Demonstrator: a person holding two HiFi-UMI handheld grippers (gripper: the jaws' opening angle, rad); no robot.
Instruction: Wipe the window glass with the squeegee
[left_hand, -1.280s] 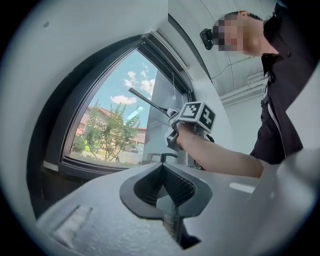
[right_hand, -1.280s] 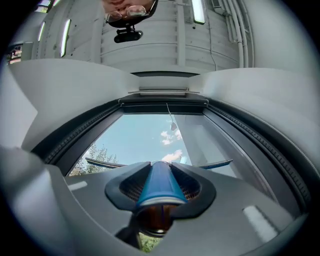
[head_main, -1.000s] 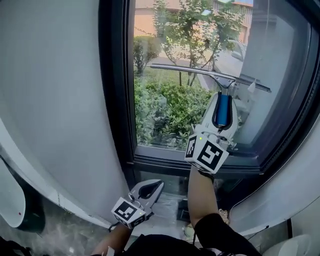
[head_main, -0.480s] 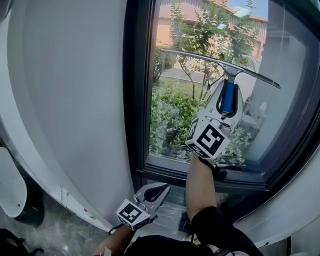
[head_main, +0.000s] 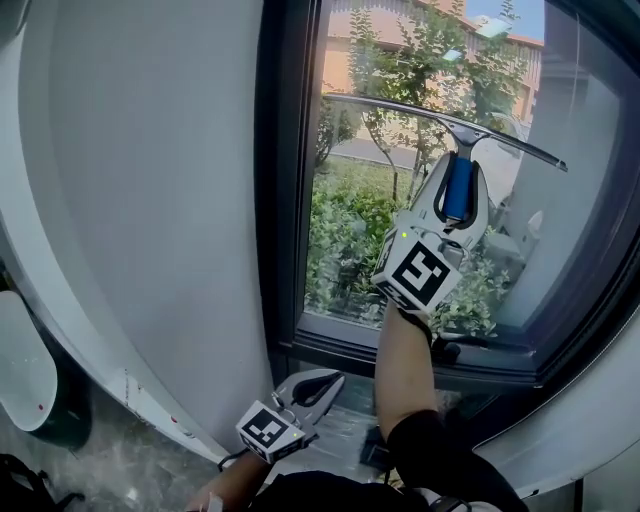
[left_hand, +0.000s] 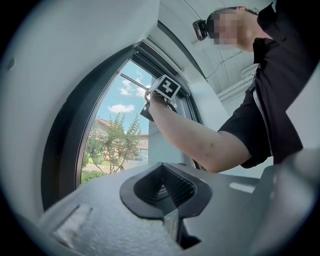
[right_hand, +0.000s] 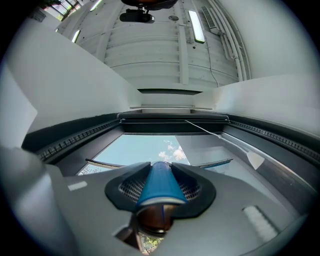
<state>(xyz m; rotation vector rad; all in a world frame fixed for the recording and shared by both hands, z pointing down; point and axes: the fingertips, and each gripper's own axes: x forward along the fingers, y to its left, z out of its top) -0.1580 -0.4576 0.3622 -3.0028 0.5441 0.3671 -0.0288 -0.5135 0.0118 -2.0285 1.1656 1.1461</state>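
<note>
My right gripper (head_main: 458, 190) is raised against the window glass (head_main: 360, 200) and is shut on the blue handle (head_main: 459, 190) of the squeegee. The squeegee's long blade (head_main: 450, 126) lies across the pane above the jaws, tilted down to the right. In the right gripper view the blue handle (right_hand: 159, 183) sits clamped between the jaws, with blade ends (right_hand: 102, 163) showing on both sides. My left gripper (head_main: 312, 386) hangs low near the sill, jaws together and holding nothing. The left gripper view shows its pads (left_hand: 167, 185) closed and the right arm (left_hand: 195, 140) reaching up to the pane.
A dark window frame (head_main: 285, 200) runs down the left of the pane, with a grey-white wall (head_main: 140, 200) beside it. The dark sill (head_main: 430, 355) lies below the glass. Trees and shrubs stand outside. A white rounded object (head_main: 20, 370) sits at the lower left.
The right gripper has carried the squeegee up the glass, and the blade now sits higher on the pane. The left gripper has stayed low near the sill.
</note>
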